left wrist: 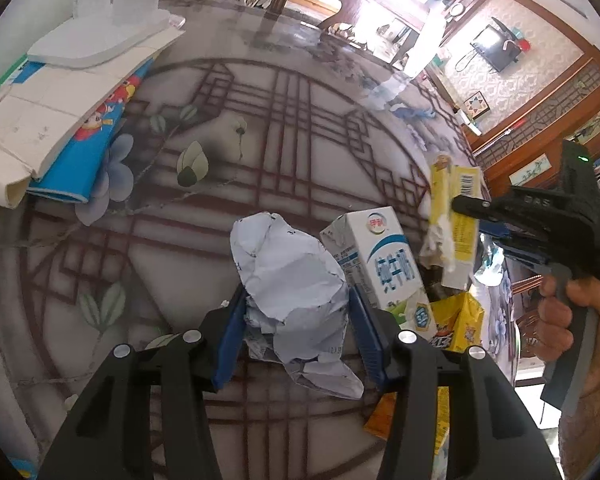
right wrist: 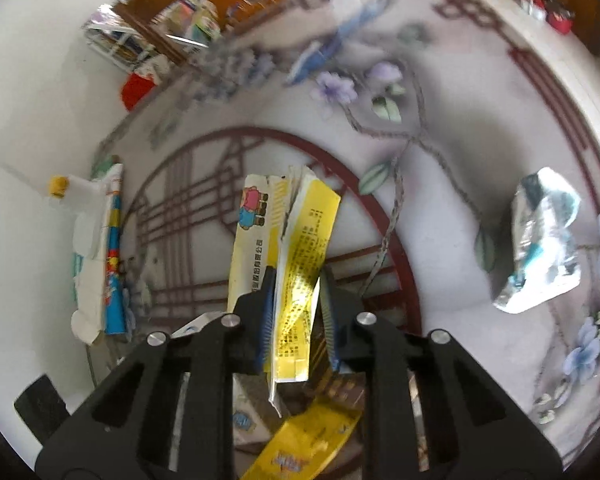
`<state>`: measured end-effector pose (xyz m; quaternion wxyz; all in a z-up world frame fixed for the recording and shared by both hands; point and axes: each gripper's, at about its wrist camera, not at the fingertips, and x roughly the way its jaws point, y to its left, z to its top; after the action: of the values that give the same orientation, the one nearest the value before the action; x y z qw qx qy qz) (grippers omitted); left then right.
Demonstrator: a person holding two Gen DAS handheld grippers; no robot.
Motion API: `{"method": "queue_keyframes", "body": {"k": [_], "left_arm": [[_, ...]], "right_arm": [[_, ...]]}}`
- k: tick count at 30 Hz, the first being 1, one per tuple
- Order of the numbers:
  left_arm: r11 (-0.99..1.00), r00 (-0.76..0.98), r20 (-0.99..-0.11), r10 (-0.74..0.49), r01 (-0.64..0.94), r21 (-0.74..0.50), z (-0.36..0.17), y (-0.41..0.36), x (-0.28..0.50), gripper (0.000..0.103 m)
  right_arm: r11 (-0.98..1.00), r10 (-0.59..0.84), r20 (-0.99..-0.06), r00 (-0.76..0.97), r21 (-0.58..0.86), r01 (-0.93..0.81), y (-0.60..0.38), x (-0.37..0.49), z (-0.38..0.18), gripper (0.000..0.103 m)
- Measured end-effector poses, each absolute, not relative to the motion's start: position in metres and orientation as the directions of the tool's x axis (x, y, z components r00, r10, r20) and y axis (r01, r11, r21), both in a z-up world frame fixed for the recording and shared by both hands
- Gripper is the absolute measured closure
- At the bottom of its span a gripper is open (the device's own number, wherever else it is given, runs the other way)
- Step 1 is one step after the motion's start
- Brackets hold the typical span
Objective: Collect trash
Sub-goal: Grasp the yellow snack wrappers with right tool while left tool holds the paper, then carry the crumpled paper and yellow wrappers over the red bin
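Note:
My left gripper point(left wrist: 298, 320) is shut on a crumpled pale blue-white paper wrapper point(left wrist: 292, 280), held above the patterned table point(left wrist: 220, 160). My right gripper point(right wrist: 294, 320) is shut on a flattened yellow and white carton point(right wrist: 288, 248); it shows in the left wrist view point(left wrist: 456, 220) at the right, lifted above the table. A white and blue milk carton point(left wrist: 380, 260) stands just right of the left gripper, and a yellow snack bag point(left wrist: 456, 320) lies beside it. A crumpled silver and teal wrapper point(right wrist: 540, 240) lies on the table at the right.
A stack of white foam board and a blue cartoon box point(left wrist: 60, 120) sits at the table's left side, also in the right wrist view point(right wrist: 100, 248). The table's right edge point(left wrist: 480, 184) is close to the right hand. Wooden furniture and shelves stand beyond the table.

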<state>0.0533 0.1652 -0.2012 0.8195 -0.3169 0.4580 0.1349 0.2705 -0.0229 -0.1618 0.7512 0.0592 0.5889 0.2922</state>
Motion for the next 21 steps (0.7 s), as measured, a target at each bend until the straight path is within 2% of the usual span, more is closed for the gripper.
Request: {"method": "queue_keyframes", "body": {"k": [9, 21], "left_arm": [[0.791, 0.596, -0.8, -0.066, -0.458, -0.406, -0.172, 0.148, 0.055, 0.055], [0.843, 0.616, -0.781, -0.101, -0.364, -0.396, -0.148, 0.105, 0.054, 0.055]], "right_arm": [[0.772, 0.583, -0.793, 0.179, 0.471, -0.428, -0.061, 0.232, -0.114, 0.081], [0.797, 0.56, -0.796, 0.23, 0.441, -0.413, -0.136, 0.166, -0.109, 0.081]]}}
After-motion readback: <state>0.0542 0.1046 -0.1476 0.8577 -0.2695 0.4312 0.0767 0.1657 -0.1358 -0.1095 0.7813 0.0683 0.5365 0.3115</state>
